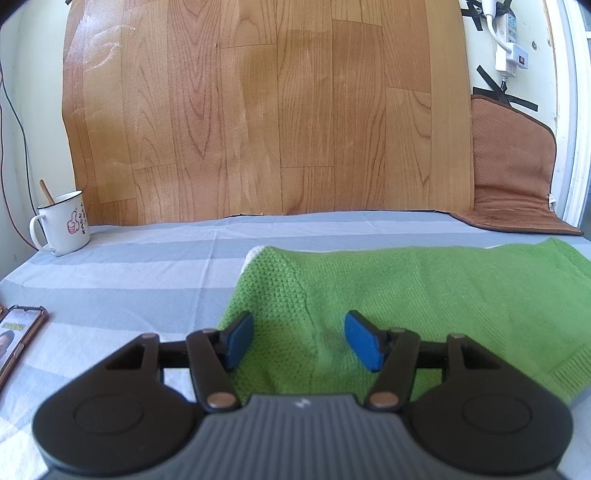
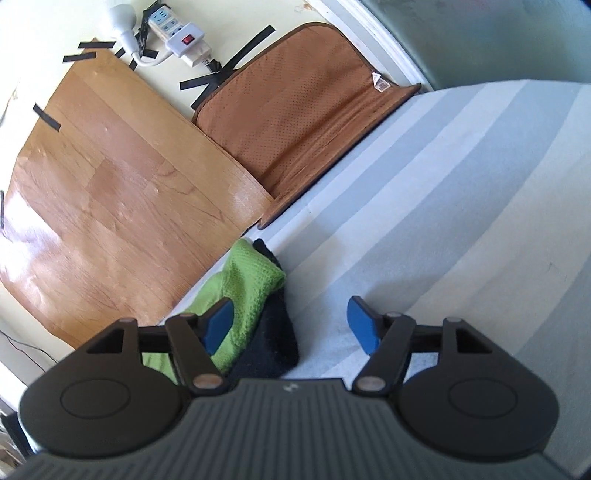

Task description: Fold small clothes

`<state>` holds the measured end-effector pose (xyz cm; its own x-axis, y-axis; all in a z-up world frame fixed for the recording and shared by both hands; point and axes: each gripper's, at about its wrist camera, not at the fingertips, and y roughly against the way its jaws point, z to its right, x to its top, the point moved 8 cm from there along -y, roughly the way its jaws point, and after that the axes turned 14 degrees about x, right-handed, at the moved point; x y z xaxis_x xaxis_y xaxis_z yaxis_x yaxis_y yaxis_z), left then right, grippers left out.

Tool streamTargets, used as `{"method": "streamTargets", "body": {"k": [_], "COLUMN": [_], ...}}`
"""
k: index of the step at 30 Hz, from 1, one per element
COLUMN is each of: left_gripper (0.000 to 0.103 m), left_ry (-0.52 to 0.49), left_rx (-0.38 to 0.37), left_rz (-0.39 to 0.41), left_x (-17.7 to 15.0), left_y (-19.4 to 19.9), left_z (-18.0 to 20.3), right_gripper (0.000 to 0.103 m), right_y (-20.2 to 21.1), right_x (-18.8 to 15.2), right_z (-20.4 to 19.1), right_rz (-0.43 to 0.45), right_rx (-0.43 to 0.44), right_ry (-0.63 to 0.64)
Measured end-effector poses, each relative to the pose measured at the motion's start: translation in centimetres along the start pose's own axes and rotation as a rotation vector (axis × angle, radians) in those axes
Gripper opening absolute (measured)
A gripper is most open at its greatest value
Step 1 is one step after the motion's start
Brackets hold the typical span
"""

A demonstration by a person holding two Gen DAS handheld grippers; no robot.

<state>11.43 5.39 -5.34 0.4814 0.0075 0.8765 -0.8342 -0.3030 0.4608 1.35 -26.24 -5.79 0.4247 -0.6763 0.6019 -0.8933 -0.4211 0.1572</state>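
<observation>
A green knitted garment [image 1: 406,295] lies folded flat on the striped grey and white cloth [image 1: 129,280]. My left gripper [image 1: 299,339] hovers over its left part, open, blue pads apart with only the knit below them. In the right wrist view the same green garment [image 2: 251,284] shows its end, lying on a dark fleecy piece [image 2: 273,343]. My right gripper [image 2: 291,325] is open; its left pad is over the green knit, its right pad over the bare striped cloth [image 2: 461,221]. Nothing is pinched in either gripper.
A white enamel mug [image 1: 62,225] with a stick in it stands at the far left. A phone [image 1: 18,332] lies at the left edge. A wood-pattern sheet [image 1: 258,110] and a brown padded mat [image 1: 513,166] lean on the back wall, near a power strip [image 2: 177,33].
</observation>
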Motion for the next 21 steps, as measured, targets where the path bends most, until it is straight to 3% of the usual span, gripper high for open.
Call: {"method": "streamTargets", "body": {"k": [8, 14, 18, 21], "left_gripper": [0.062, 0.065, 0.087, 0.088], "left_ry": [0.005, 0.005, 0.008, 0.012], "left_rx": [-0.013, -0.022, -0.055, -0.066], "left_rz": [-0.008, -0.017, -0.036, -0.043], "left_x": [0.0, 0.0, -0.1, -0.2], "left_y": [-0.2, -0.3, -0.4, -0.4], "left_z": [-0.3, -0.4, -0.2, -0.2], "right_gripper": [0.087, 0.093, 0.097, 0.097], "right_y": [-0.4, -0.7, -1.2, -1.4], "right_x": [-0.1, 0.0, -0.2, -0.3], "right_z": [-0.7, -1.0, -1.3, -1.4], "right_rz": [-0.023, -0.020, -0.044, -0.062], "right_rx": [0.030, 0.032, 0.028, 0.014], "right_ry": [-0.019, -0.018, 0.002, 0.021]}}
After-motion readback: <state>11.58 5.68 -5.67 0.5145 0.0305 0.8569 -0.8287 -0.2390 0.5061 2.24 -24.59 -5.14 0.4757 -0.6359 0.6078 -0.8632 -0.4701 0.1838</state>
